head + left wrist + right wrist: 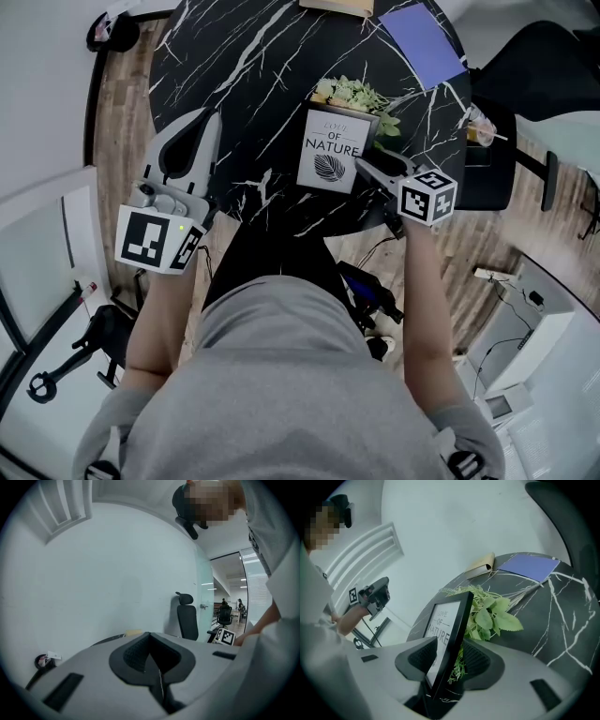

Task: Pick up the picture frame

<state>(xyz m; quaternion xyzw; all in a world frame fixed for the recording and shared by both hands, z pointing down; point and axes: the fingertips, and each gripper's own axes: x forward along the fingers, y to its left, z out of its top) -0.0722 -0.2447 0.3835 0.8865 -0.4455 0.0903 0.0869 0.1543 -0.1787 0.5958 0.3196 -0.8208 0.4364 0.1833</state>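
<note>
The picture frame (333,150) is black with a white print reading "Love of Nature". It stands upright near the front edge of the round black marble table (234,84), leaning against a small green plant (356,94). My right gripper (367,169) is open, its jaws straddling the frame's right edge. In the right gripper view the frame's edge (452,625) runs between the two dark pads (419,658), which do not press on it. My left gripper (192,127) is shut and empty over the table's left side, and its closed jaws (150,653) point at a white wall.
A purple sheet (422,42) and a tan book (337,6) lie at the table's far side. The plant's leaves (492,613) spread behind the frame. A black chair (525,66) stands to the right, and an office chair (187,620) stands beyond the left gripper.
</note>
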